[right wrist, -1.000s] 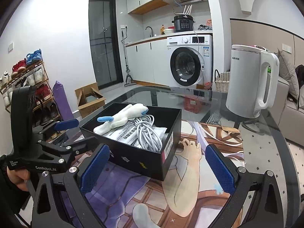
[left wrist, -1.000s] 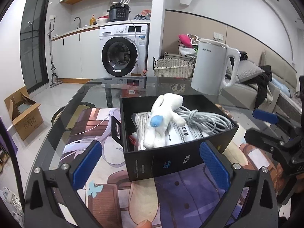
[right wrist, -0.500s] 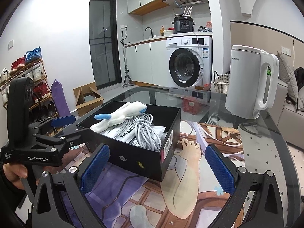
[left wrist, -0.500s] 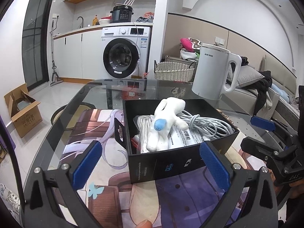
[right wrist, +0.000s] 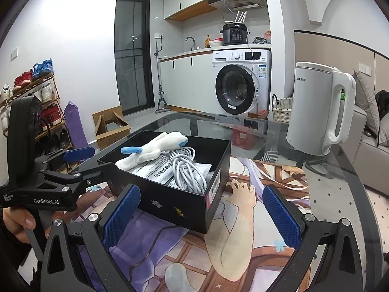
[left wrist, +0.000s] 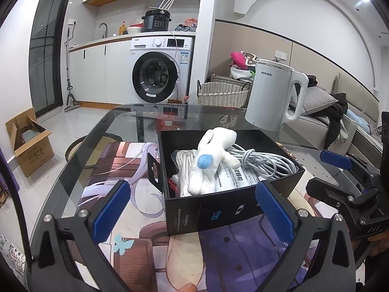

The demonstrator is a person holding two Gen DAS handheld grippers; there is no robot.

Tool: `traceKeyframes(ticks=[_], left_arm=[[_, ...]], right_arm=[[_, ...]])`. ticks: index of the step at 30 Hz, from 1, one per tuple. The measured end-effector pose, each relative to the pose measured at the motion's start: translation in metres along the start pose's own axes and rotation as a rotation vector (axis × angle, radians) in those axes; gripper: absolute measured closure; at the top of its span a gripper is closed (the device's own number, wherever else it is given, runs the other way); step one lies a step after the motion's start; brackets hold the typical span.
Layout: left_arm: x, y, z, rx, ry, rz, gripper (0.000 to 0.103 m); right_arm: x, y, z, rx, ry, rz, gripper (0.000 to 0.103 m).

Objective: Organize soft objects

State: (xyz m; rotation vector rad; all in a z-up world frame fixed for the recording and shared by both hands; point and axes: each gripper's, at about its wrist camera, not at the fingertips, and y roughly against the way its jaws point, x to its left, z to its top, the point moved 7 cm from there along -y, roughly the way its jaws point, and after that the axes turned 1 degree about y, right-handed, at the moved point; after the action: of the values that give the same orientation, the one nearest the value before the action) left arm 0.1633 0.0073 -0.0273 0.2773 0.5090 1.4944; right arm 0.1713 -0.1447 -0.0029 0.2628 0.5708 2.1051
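Observation:
A black box (left wrist: 218, 216) (right wrist: 175, 202) stands on a printed mat on the glass table. In it a white plush toy (left wrist: 214, 150) (right wrist: 155, 148) with blue tips lies on top of a coiled grey cable (left wrist: 265, 160) (right wrist: 187, 170), a white rope bundle (left wrist: 183, 168) and paper leaflets. My left gripper (left wrist: 193, 210) (right wrist: 97, 160) is open, its blue pads level with the box's near wall and apart from it. My right gripper (right wrist: 200, 215) (left wrist: 323, 172) is open too, before the box's other side, holding nothing.
A white electric kettle (left wrist: 272, 97) (right wrist: 316, 107) stands on the table behind the box. The mat (left wrist: 136, 221) covers the near table. Beyond the table are a wicker basket (left wrist: 221, 95), a washing machine (left wrist: 158, 73), a cardboard box (left wrist: 29, 143) and a shoe rack (right wrist: 36, 102).
Both cameras have shifted only slightly, with the kettle sitting a little lower in the left view. Box, plush toy and cable have not moved. Both grippers stay open.

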Motion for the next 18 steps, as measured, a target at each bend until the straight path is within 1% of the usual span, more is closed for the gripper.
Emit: traceKeyframes(ticks=[5, 18], left_arm=[[0.0014, 0.0010, 0.0001, -0.006, 0.008, 0.001, 0.000], [0.0011, 0.0043, 0.0011, -0.018, 0.007, -0.003, 0.000]], right_arm=[[-0.0018, -0.0021, -0.0008, 0.011, -0.007, -0.003, 0.001], [-0.0067, 0.0009, -0.0002, 0.000, -0.025, -0.004, 0.001]])
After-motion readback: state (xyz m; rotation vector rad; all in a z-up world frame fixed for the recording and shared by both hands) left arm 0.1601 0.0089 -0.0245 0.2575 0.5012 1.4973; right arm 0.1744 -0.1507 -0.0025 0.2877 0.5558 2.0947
